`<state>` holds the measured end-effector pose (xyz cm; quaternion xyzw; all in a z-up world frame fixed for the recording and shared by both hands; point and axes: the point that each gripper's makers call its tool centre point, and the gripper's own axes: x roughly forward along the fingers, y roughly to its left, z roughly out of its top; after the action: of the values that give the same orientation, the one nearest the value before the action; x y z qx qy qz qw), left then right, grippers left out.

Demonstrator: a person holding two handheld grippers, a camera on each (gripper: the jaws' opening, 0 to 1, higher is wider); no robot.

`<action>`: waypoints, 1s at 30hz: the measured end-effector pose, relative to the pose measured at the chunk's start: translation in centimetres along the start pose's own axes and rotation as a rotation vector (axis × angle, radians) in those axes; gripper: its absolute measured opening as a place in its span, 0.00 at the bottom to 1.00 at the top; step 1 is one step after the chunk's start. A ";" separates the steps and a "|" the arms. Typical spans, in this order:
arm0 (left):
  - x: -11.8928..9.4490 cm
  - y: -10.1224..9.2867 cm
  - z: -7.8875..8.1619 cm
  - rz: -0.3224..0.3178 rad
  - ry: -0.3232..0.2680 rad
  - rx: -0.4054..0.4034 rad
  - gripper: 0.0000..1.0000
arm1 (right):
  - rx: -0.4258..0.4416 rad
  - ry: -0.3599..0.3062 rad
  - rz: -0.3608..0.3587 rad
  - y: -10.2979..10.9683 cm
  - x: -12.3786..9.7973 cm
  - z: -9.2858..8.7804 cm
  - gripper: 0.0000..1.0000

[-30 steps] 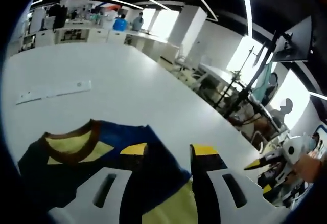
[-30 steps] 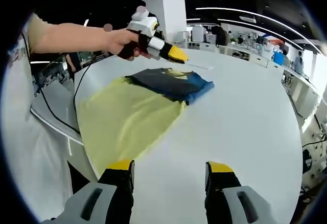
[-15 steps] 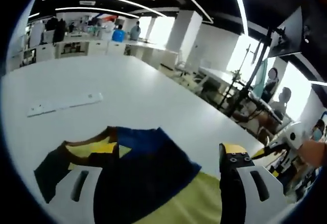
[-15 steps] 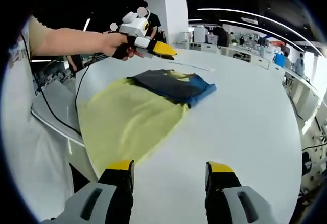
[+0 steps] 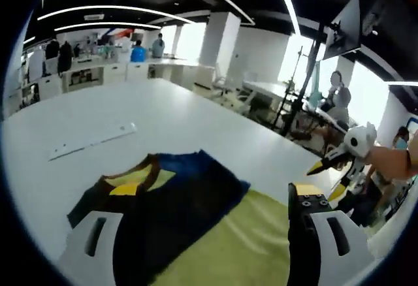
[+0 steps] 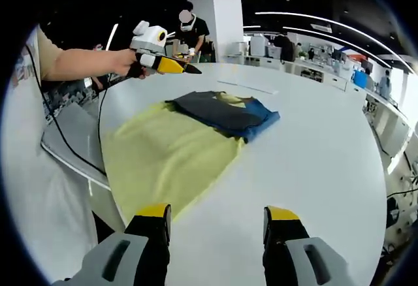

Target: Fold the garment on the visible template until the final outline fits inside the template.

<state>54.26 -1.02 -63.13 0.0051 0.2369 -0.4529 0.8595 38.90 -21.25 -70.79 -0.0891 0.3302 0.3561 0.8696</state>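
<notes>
Lengthwise, the garment (image 6: 189, 139) runs away across the table (image 6: 313, 162) — collar end farthest — both hand-held grippers gaping, empty.

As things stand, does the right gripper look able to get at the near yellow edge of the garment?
Probably yes. The right gripper is open and empty, the garment lies flat just beyond its jaws, and only bare table lies between. The left gripper is held off at the far side.

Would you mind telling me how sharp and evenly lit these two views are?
Left gripper view: the garment is soft with blur, and bright windows wash out the right side. Right gripper view: sharper, the white table evenly lit without hard shadows; fisheye bends its edge and the ceiling lights.
</notes>
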 end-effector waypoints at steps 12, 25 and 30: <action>-6.6 1.4 -1.6 0.030 -0.041 -0.033 0.88 | -0.013 -0.001 0.011 0.1 0.6 0.7 0.55; -9.9 1.6 -3.7 0.080 -0.063 -0.090 0.86 | -0.024 -0.007 0.030 0.4 1.3 1.6 0.55; -11.0 2.0 -4.8 0.105 -0.060 -0.111 0.85 | -0.027 -0.004 0.035 0.6 1.5 1.7 0.55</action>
<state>48.60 9.77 -63.27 -0.0437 0.2352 -0.3933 0.8878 40.16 -19.28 -70.35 -0.0942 0.3253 0.3759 0.8626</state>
